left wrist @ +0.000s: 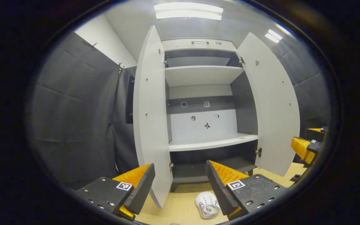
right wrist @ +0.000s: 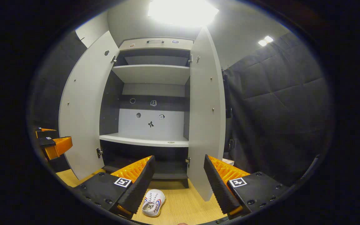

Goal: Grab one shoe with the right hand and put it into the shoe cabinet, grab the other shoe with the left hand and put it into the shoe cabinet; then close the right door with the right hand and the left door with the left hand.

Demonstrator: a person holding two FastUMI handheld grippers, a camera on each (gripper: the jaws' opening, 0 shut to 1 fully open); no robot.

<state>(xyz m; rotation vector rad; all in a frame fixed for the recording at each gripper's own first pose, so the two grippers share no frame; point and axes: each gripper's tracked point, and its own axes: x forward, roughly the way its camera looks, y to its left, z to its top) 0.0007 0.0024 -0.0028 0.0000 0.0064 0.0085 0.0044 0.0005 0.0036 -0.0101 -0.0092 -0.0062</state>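
The shoe cabinet (left wrist: 203, 142) (right wrist: 148, 140) stands ahead with both doors swung wide and bare shelves. Its left door (left wrist: 150, 125) (right wrist: 83, 115) and right door (left wrist: 272, 109) (right wrist: 206, 125) hang open. A white shoe (left wrist: 207, 204) with red and blue stripes lies on the wooden floor in front of the cabinet, just beyond my open left gripper (left wrist: 180, 187). In the right gripper view a white shoe (right wrist: 153, 202) lies on the floor between the fingers of my open right gripper (right wrist: 178, 182). The right gripper (left wrist: 308, 145) also shows at the edge of the left gripper view, and the left gripper (right wrist: 53, 143) at the left of the right gripper view.
Dark padded walls (left wrist: 80, 125) (right wrist: 280, 118) close in the booth on both sides of the cabinet. The light wooden floor (right wrist: 183, 206) spreads in front of it. A small white box (right wrist: 228, 161) sits on the floor behind the right door.
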